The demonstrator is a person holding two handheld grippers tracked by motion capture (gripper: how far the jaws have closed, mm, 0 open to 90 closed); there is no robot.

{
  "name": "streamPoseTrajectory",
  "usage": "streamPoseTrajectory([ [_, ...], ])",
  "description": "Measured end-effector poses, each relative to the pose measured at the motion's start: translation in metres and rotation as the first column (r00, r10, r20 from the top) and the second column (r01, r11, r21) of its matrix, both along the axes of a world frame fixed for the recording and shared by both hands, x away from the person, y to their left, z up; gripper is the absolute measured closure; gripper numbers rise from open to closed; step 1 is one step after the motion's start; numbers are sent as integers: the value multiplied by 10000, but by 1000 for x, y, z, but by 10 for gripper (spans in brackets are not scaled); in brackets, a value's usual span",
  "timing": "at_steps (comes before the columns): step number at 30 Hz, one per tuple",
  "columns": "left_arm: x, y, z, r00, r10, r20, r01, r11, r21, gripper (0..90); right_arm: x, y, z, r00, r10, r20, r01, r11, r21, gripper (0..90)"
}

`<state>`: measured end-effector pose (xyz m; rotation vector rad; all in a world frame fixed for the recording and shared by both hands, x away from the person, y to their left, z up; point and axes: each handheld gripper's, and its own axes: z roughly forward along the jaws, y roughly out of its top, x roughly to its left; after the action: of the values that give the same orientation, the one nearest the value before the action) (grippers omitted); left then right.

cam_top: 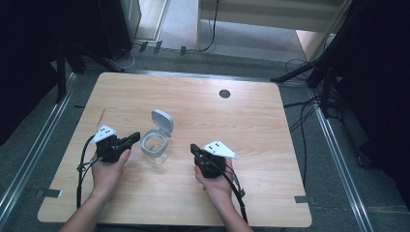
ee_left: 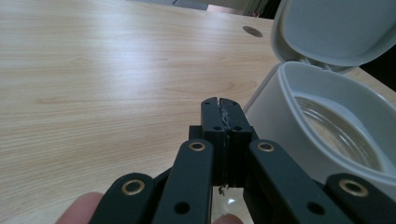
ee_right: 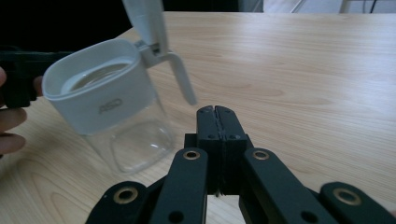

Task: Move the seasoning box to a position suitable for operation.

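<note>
Your clear jar [cam_top: 155, 145] with the grey collar sits upright on the wooden bench [cam_top: 251, 121], a bit left of the middle, with its flip lid [cam_top: 162, 121] hinged open and standing up. Your left gripper [cam_top: 136, 137] is right at the jar's rim, fingers pressed together on nothing. Your right gripper [cam_top: 194, 148] is near the jar's other side, clear of it, fingers pressed together too.
</note>
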<state>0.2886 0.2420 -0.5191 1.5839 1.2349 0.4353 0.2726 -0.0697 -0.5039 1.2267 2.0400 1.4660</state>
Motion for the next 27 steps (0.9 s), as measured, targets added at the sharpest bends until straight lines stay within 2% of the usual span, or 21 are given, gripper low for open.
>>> streamPoseTrajectory([
  [4,-1,-5,-2,9998,-216,-57,216,9997,73,900,2,21,-3,9998,203,-37,-203,9998,-62,900],
  [9,-4,-7,-3,9995,-310,-44,310,9995,8,900,6,43,-7,9992,192,-353,-198,9997,-166,900],
  [12,-8,-12,-3,9991,-426,-37,426,9991,-2,900,8,52,-9,9993,-110,-359,95,9991,-422,900],
  [14,-11,-16,-3,9984,-564,-50,564,9984,-5,900,9,55,-9,9988,-291,-382,275,9987,-429,900],
  [18,-16,-26,-2,9974,-715,-52,715,9973,137,900,9,54,-10,9979,-503,-418,482,9976,-505,900],
  [27,-19,-49,-1,9954,-926,-230,931,9955,198,900,9,32,-8,9966,-699,-447,668,9956,-662,900],
])
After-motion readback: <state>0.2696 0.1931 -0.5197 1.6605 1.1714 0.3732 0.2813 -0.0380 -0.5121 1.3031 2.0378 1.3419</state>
